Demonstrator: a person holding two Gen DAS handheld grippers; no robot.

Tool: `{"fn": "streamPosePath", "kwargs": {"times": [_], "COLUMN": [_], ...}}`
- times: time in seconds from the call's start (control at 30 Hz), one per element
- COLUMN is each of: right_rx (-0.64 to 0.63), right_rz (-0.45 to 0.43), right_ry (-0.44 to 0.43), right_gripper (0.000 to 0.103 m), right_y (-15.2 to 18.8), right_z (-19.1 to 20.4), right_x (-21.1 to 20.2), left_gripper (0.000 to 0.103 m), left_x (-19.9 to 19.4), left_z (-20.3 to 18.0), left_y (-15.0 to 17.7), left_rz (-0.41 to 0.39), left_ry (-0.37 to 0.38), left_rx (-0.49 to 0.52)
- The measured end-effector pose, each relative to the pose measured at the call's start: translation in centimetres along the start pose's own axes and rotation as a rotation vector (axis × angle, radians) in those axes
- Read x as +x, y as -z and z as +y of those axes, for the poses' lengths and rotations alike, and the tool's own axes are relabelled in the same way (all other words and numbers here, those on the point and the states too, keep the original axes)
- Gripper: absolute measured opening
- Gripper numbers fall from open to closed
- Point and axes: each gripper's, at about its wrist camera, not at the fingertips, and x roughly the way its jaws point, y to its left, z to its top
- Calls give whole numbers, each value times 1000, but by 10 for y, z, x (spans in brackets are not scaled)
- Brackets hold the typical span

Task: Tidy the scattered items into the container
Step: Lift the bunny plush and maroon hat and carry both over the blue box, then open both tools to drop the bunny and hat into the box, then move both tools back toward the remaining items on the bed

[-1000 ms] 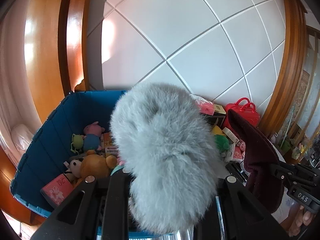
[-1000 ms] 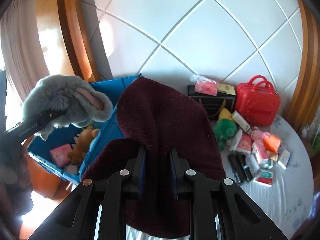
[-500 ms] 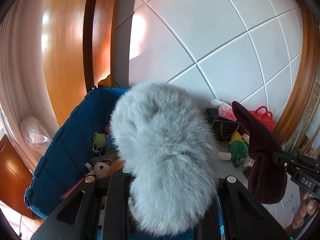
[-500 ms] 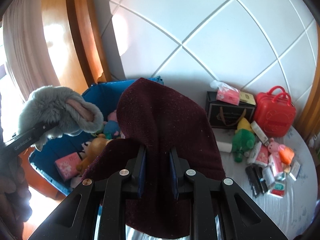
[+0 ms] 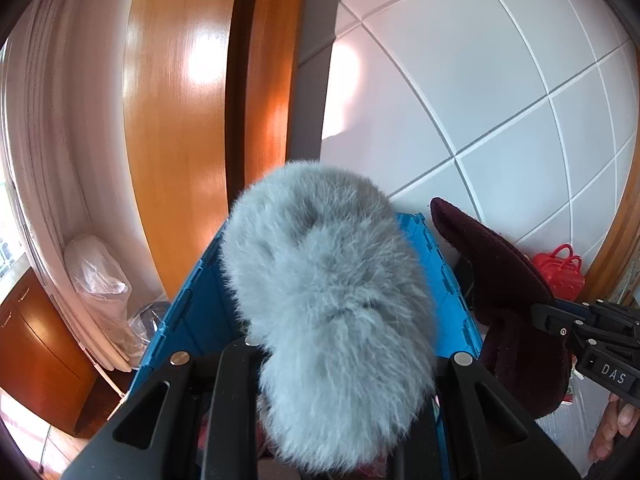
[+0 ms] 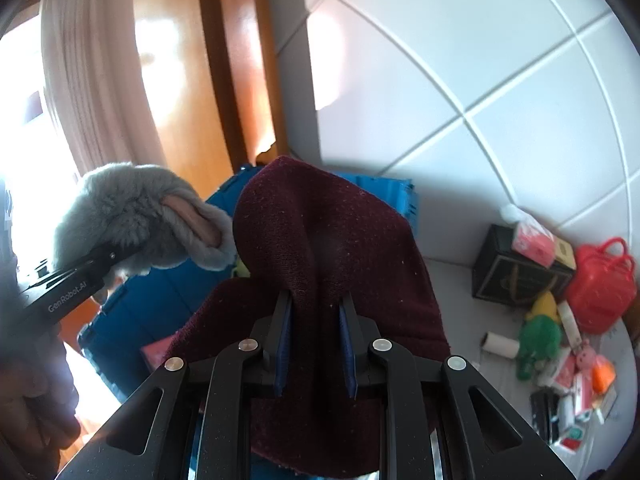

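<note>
My left gripper [image 5: 340,344] is shut on a fluffy grey plush [image 5: 328,304] that fills the middle of the left wrist view and hides the fingertips. In the right wrist view that plush [image 6: 136,216] shows a pink ear and hangs over the blue crate [image 6: 160,304]. My right gripper [image 6: 316,308] is shut on a dark maroon knitted cloth [image 6: 332,248], which drapes over its fingers above the crate's near side. From the left wrist view the cloth [image 5: 508,304] hangs right of the crate [image 5: 440,264].
On the white surface at the right lie a red toy case [image 6: 600,284], a black box [image 6: 516,272], a green plush [image 6: 538,340] and several small packets. A wooden door frame [image 5: 180,120] and tiled wall stand behind the crate. A plastic bag [image 5: 96,276] sits at the left.
Both grippers have swung left with their loads, from over the table side toward the crate's far left end. The crate's contents have dropped out of the left wrist view.
</note>
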Motion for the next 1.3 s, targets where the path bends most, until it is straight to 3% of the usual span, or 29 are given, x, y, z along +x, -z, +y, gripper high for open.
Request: {"fn": "streamPosePath", "kwargs": {"times": [0.33, 0.87, 0.9, 0.97, 1.0, 1.03, 1.1, 1.3], "right_rx": [-77, -72, -73, -65, -62, -62, -57, -63], "right_rz": [24, 63, 60, 38, 23, 17, -5, 6], "right_ry": [13, 75, 73, 68, 67, 74, 80, 71], "right_gripper": [21, 21, 22, 27, 39, 67, 92, 92], "right_y": [-38, -74, -76, -79, -81, -83, -80, -55], "right_z": [38, 25, 26, 26, 25, 23, 20, 18], "right_x": [46, 106, 108, 108, 108, 109, 104, 85], "left_gripper": [21, 23, 27, 61, 97, 103, 103, 103], "left_x": [34, 80, 83, 94, 98, 99, 95, 92], "left_z": [28, 25, 27, 31, 34, 38, 41, 58], "left_y": [-29, -63, -66, -68, -68, -67, -63, -27], "left_rz": [-6, 3, 8, 34, 44, 43, 38, 75], "left_ry": [-9, 1, -7, -12, -11, -5, 10, -14], "left_rx": [-25, -29, -34, -34, -45, -59, -72, -110]}}
